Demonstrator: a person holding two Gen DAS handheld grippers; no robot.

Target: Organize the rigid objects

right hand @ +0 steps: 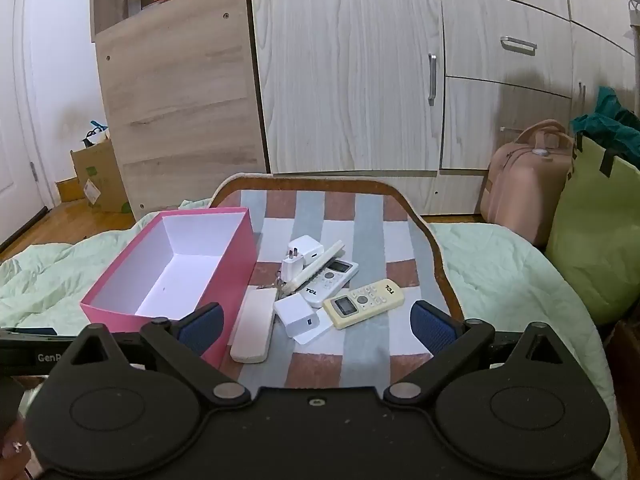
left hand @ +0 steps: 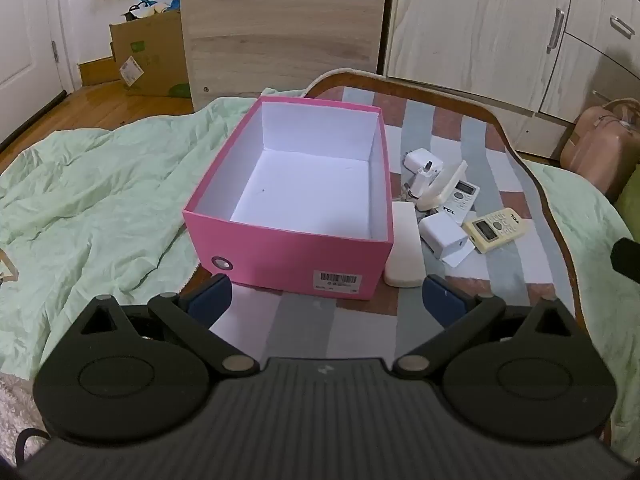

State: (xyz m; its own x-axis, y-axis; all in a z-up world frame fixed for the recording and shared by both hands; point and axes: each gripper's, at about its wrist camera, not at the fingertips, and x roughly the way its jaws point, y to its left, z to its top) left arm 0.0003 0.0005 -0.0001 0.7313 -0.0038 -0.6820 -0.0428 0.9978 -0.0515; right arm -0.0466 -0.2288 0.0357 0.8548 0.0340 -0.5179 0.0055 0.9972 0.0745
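Note:
An empty pink box [left hand: 280, 252] [right hand: 112, 280] with a white inside stands on a striped mat [left hand: 320, 332] [right hand: 360, 352]. To its right lies a pile: a cream remote [left hand: 496, 229] [right hand: 362, 303], a white remote [left hand: 460, 196] [right hand: 330, 280], white chargers [left hand: 442, 236] [right hand: 298, 314], a plug adapter [right hand: 305, 252], and a long pale case [left hand: 404, 248] [right hand: 254, 328]. My left gripper [left hand: 326, 300] hangs open just in front of the box. My right gripper [right hand: 316, 324] is open too, near the pile, with nothing between its fingers.
The mat lies on a light green bedsheet [left hand: 92, 184] [right hand: 500, 276]. Wooden wardrobes [right hand: 352, 80] stand behind, a pink suitcase [right hand: 524, 176] and a green bag [right hand: 592, 240] at the right, a cardboard box [left hand: 152, 56] on the floor at the left.

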